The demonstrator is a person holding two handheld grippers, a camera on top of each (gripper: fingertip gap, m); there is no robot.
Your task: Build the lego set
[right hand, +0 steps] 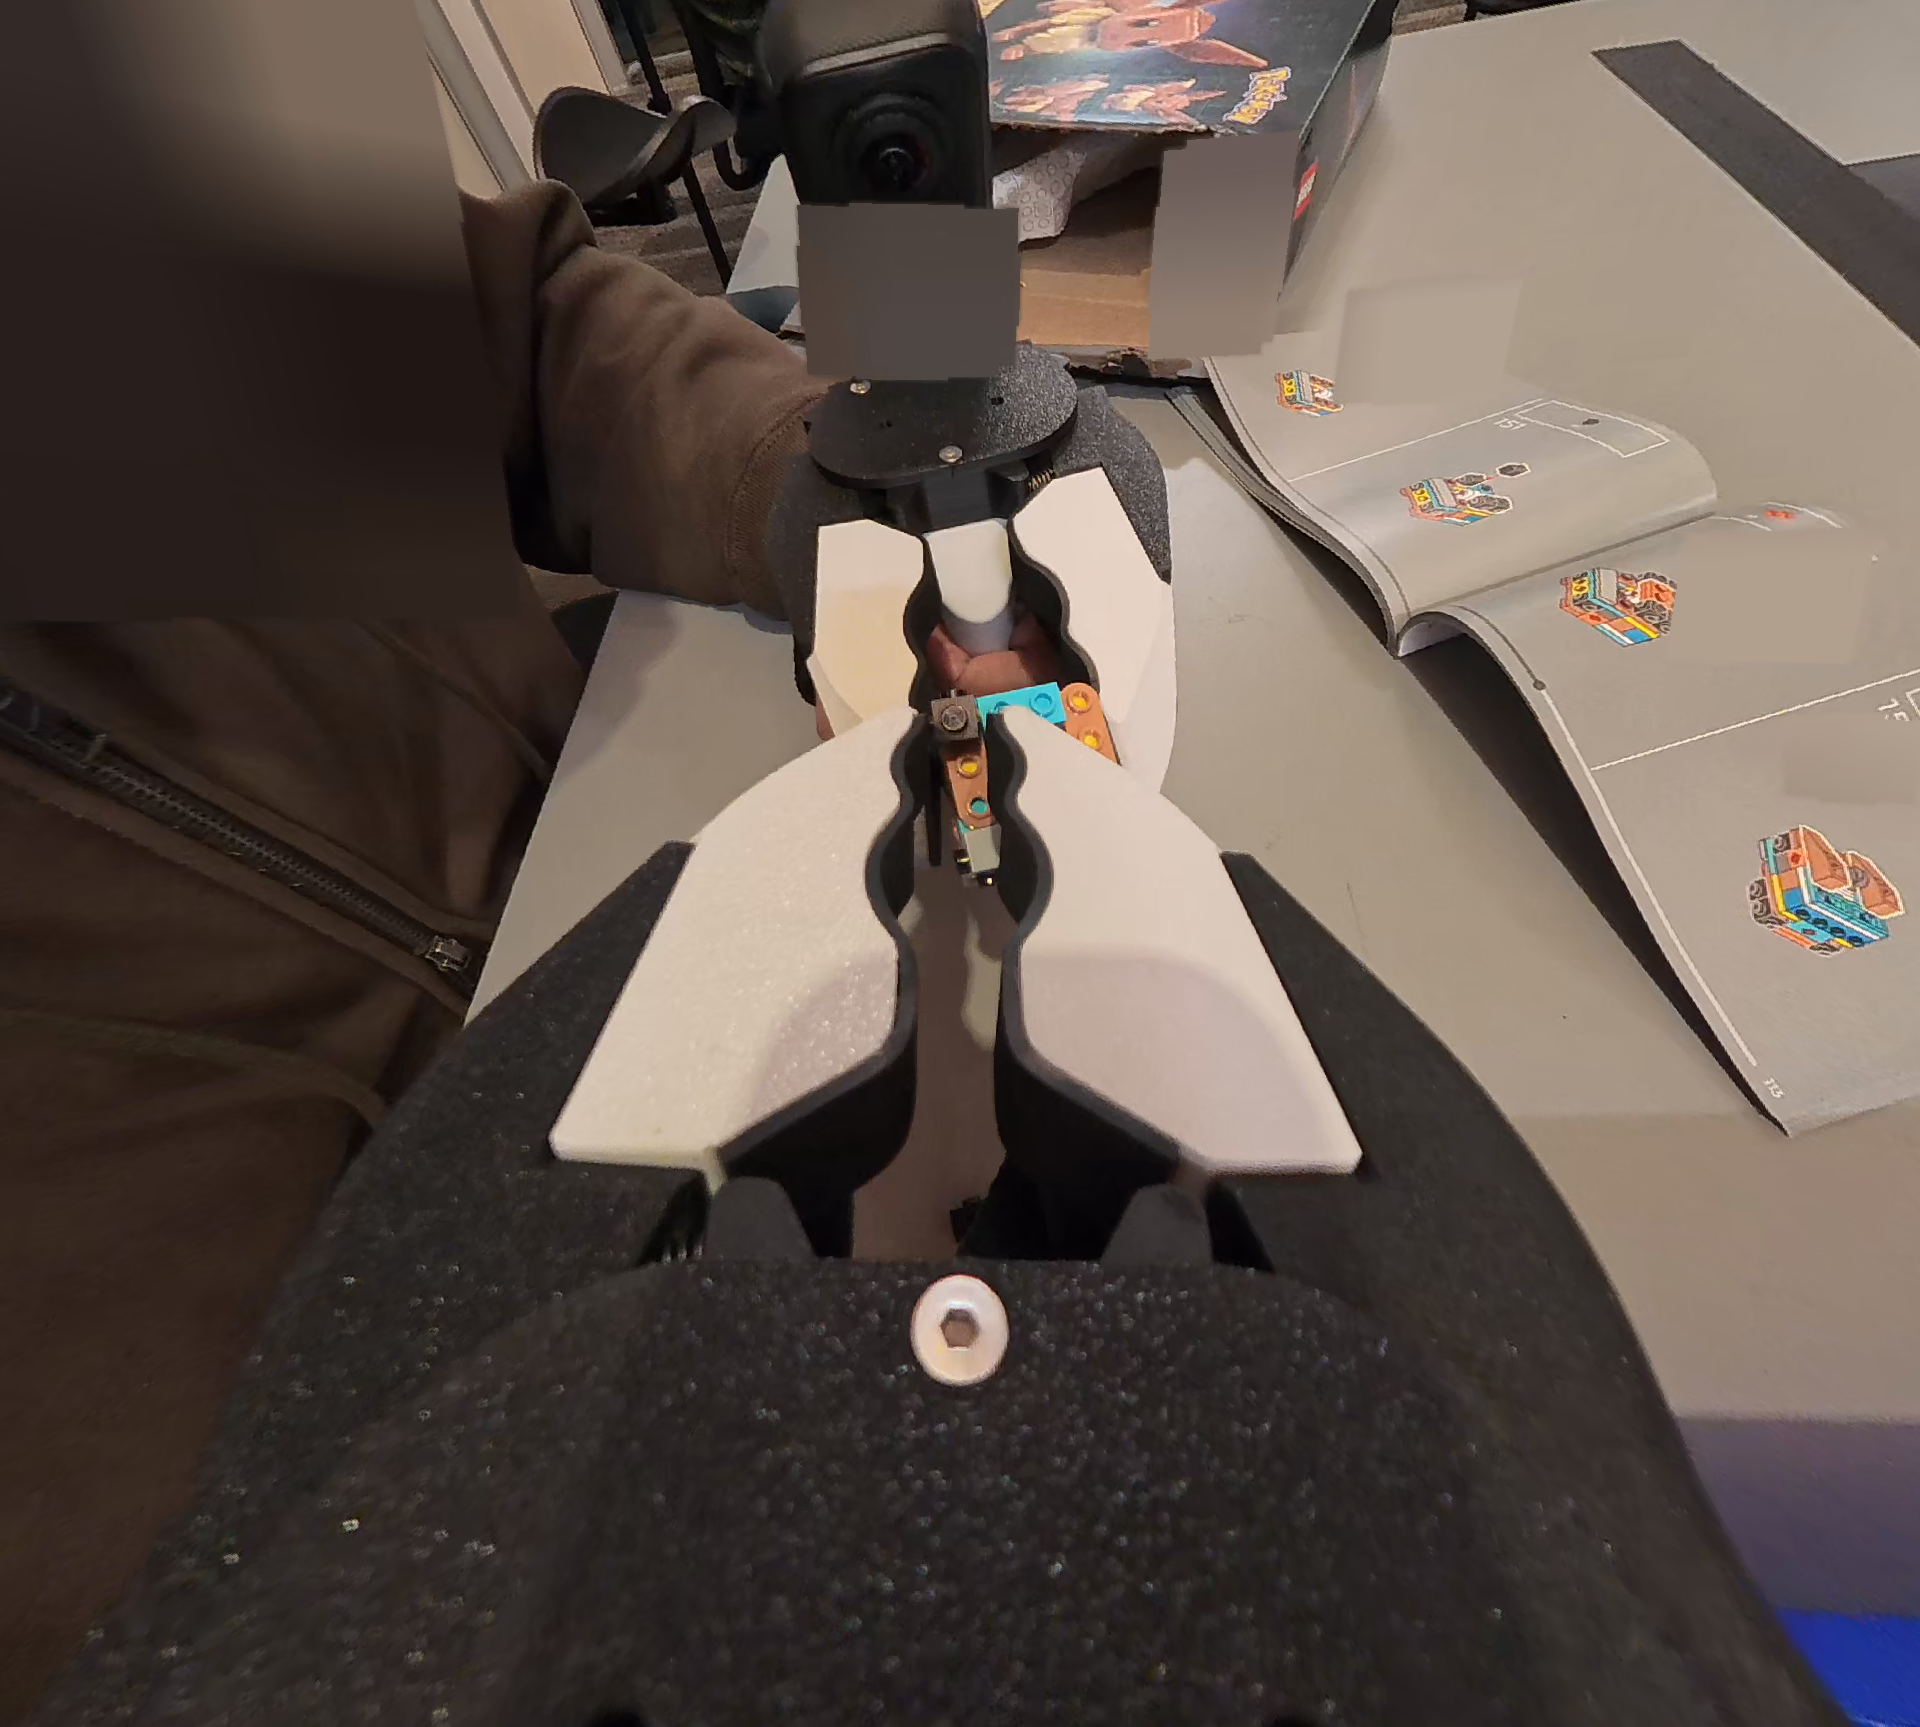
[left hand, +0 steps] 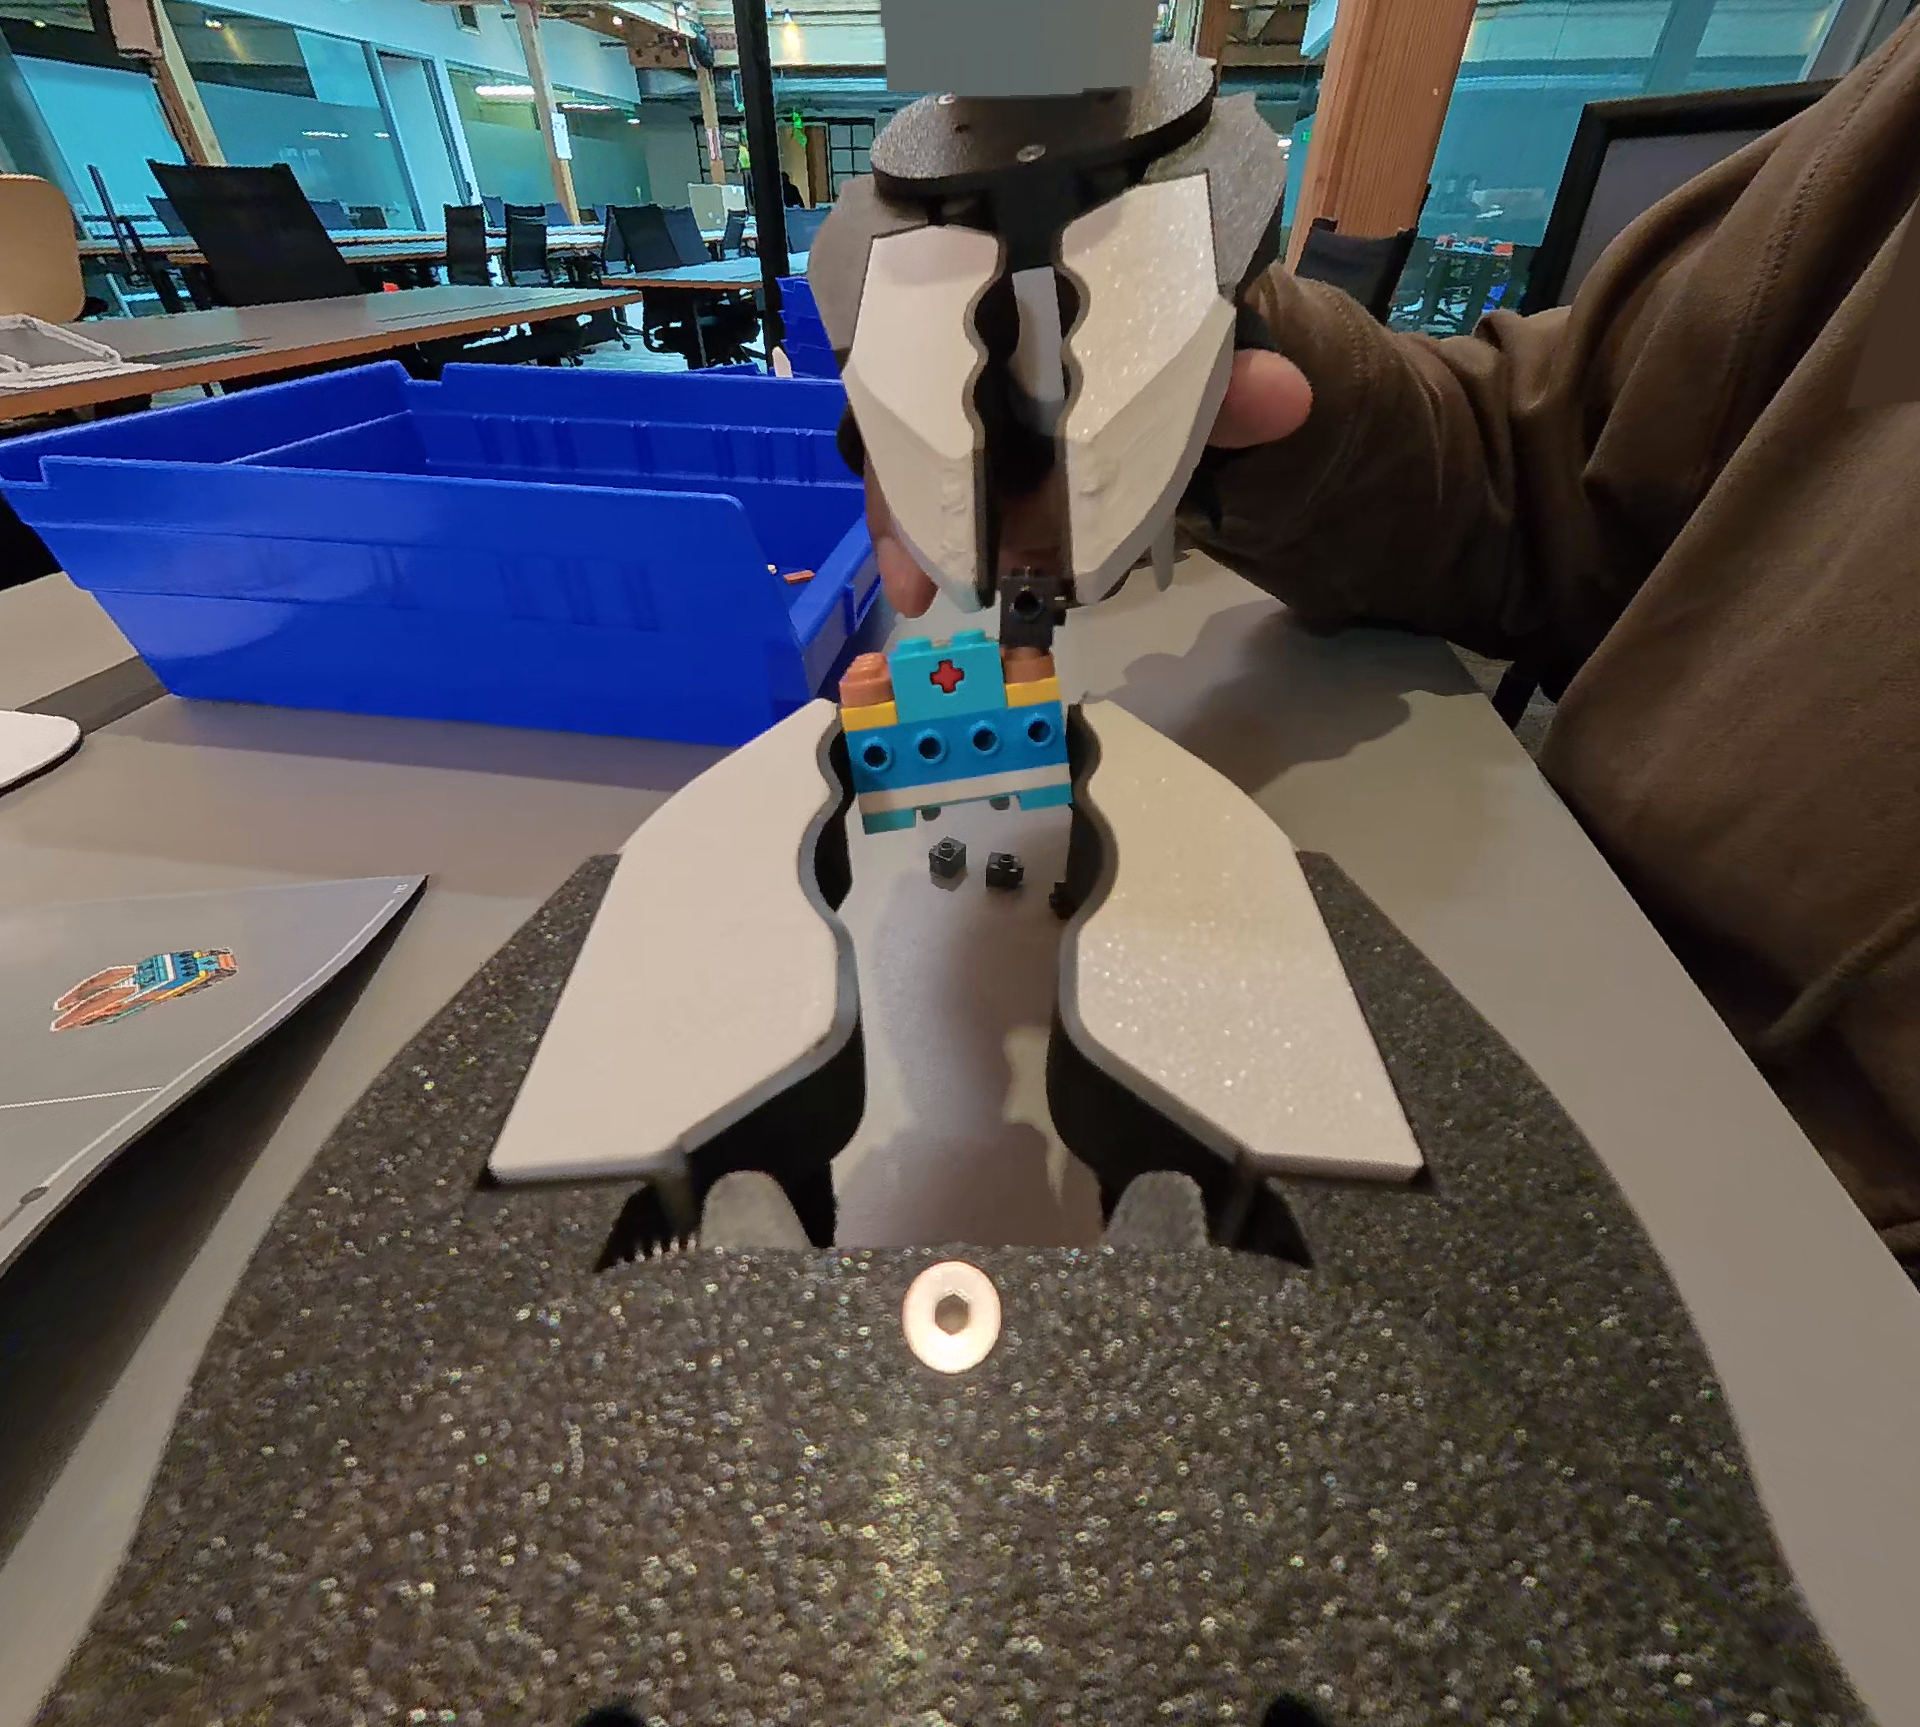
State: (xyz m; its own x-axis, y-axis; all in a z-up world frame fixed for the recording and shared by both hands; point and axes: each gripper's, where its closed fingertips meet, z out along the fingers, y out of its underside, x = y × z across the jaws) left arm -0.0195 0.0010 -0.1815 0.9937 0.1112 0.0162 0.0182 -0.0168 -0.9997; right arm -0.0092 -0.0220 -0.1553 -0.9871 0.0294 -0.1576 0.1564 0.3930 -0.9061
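My left gripper (left hand: 956,727) is shut on a small Lego assembly (left hand: 951,742) of blue, teal, yellow and brown bricks and holds it just above the grey table (left hand: 312,804). My right gripper (left hand: 1023,597) comes down from above, shut on a small black piece (left hand: 1027,612) that sits right over the assembly's right brown stud. In the right wrist view my right gripper (right hand: 956,727) pinches the black piece (right hand: 954,721) over the assembly (right hand: 1039,703). Two more small black pieces (left hand: 948,858) (left hand: 1004,869) lie on the table below.
Blue bins (left hand: 416,555) stand at the back left. An open instruction booklet (right hand: 1558,638) lies to the right of my grippers, its corner (left hand: 156,1033) at my left. The Lego box (right hand: 1195,46) stands behind it. A person's brown sleeve (left hand: 1558,451) is on the right. Both grippers' tips are close together, under 4 cm apart.
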